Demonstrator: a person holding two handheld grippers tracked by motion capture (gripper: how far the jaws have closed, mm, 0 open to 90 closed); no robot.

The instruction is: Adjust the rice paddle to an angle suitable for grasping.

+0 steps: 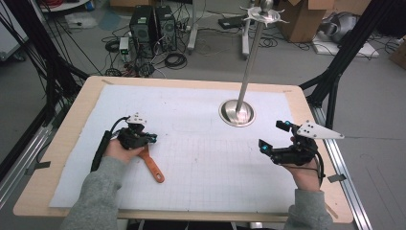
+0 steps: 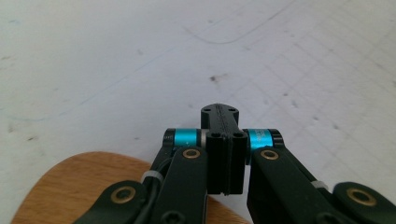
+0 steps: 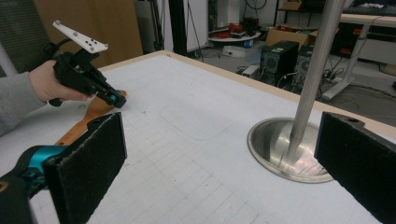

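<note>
A wooden spatula (image 1: 153, 168) lies on the white mat, its handle pointing toward the front edge. My left gripper (image 1: 151, 139) hovers just over its blade end. In the left gripper view its jaws (image 2: 219, 115) are pressed together with nothing between them, and the wooden blade (image 2: 70, 186) lies underneath. In the right gripper view the left gripper (image 3: 116, 99) tips down at the spatula (image 3: 93, 112). My right gripper (image 1: 271, 135) is at the right side of the mat, open wide, its felt pads (image 3: 88, 163) far apart and empty.
A metal stand with a round base (image 1: 237, 113) and a tall pole (image 1: 252, 55) rises at the centre right of the mat, ahead of the right gripper; its base (image 3: 275, 144) shows between the right jaws. A wooden table rim (image 1: 57, 143) borders the white mat.
</note>
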